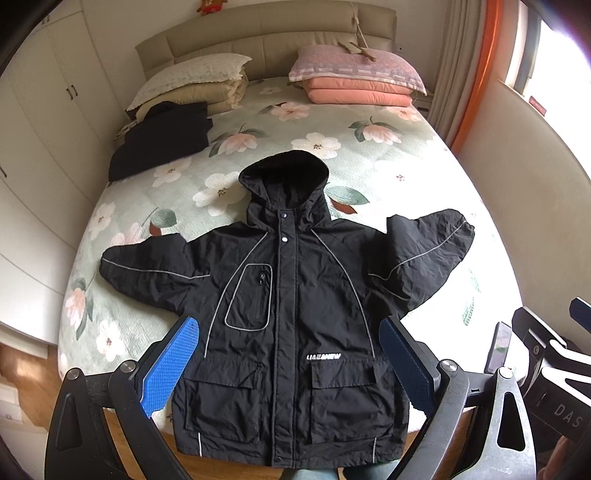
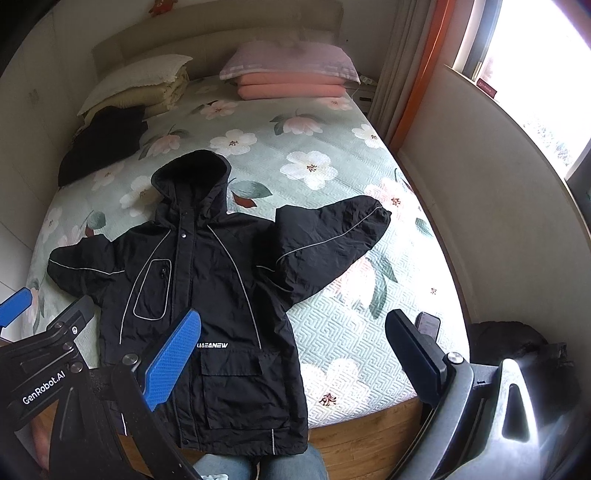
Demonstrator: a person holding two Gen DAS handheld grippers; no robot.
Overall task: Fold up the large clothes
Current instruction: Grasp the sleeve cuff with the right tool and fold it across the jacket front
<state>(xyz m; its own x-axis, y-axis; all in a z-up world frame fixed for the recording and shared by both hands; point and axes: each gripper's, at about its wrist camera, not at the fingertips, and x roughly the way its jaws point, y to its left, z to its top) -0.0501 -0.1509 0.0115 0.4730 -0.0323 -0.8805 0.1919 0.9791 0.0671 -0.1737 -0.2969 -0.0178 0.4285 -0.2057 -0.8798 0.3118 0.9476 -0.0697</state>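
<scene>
Jacket (image 1: 291,314), black with grey piping, lies flat and front-up on the bed (image 1: 388,155), zipped closed. Its long axis runs from the foot of the bed toward the headboard (image 1: 266,33): the hood (image 1: 284,177) points at the headboard and the hem hangs slightly over the bed's foot edge. Both sleeves are spread out to the sides, roughly crosswise to that axis, the one nearer the window angled up toward the headboard. Further up the bed, a folded dark garment (image 1: 162,136) sits well apart from the jacket, near the pillows. The left gripper (image 1: 288,365) hovers above the jacket's lower half, fingers wide apart and holding nothing. The right gripper (image 2: 291,365) hovers over the jacket's window-side edge, its fingers likewise spread wide and empty. A phone (image 2: 428,323) lies on the bed's window-side corner near the foot.
</scene>
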